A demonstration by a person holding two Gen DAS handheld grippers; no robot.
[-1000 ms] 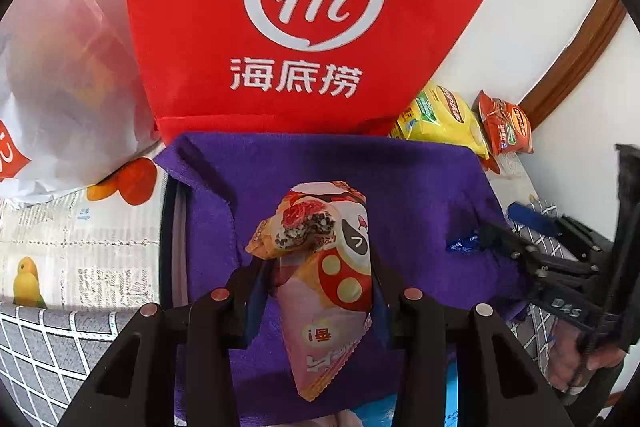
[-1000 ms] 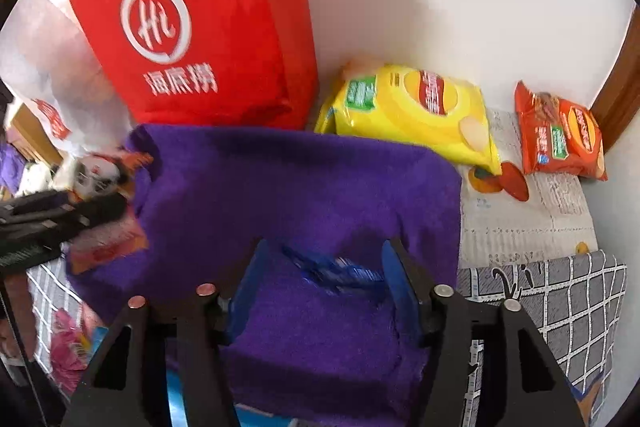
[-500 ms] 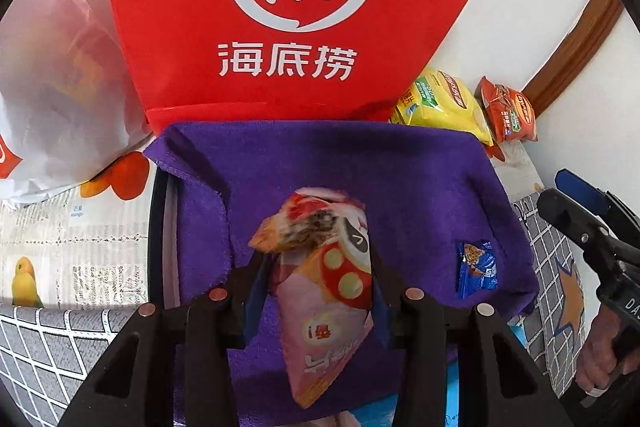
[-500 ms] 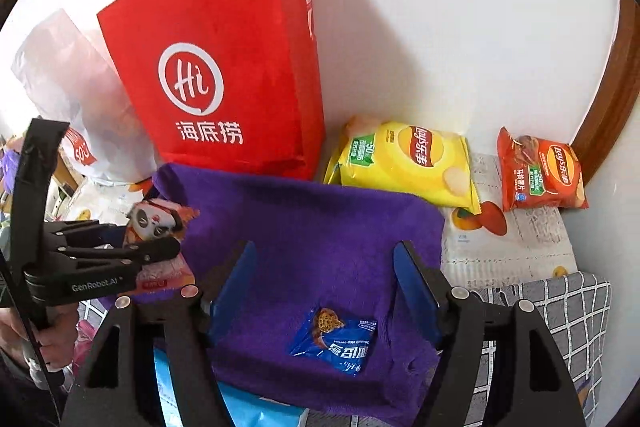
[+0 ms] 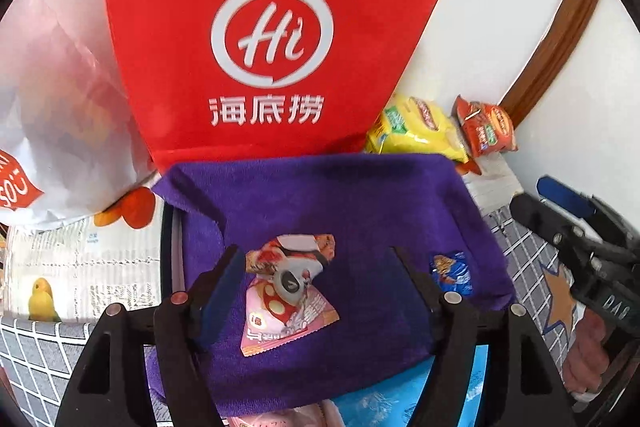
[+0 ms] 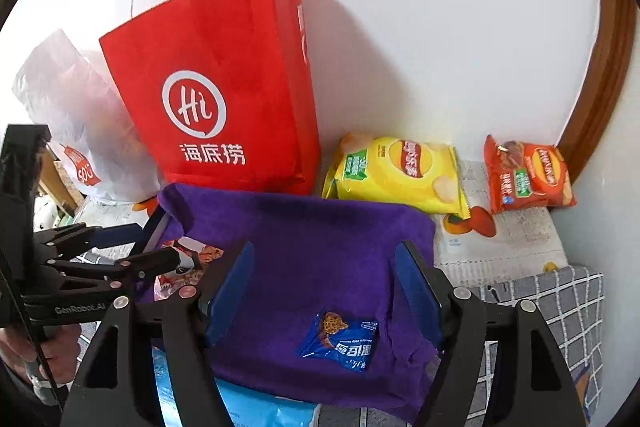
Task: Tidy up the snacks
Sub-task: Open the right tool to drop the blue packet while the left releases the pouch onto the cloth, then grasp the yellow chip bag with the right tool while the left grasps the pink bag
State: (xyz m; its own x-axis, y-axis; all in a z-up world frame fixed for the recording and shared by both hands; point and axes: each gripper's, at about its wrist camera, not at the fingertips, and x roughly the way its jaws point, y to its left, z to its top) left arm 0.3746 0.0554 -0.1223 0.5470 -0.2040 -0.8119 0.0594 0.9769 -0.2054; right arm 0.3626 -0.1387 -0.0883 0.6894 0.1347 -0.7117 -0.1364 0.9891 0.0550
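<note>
Left tongs (image 5: 316,281) had just opened, pink snack pack (image 5: 286,293) loose between them on purple cloth (image 5: 340,195). Right tongs (image 6: 326,281) open, empty, blue packet (image 6: 342,341) just below. Risk: lowering could snag the cloth.

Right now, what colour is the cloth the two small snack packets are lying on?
Purple. The cloth is plain deep purple, clearest in the right wrist view.
</note>
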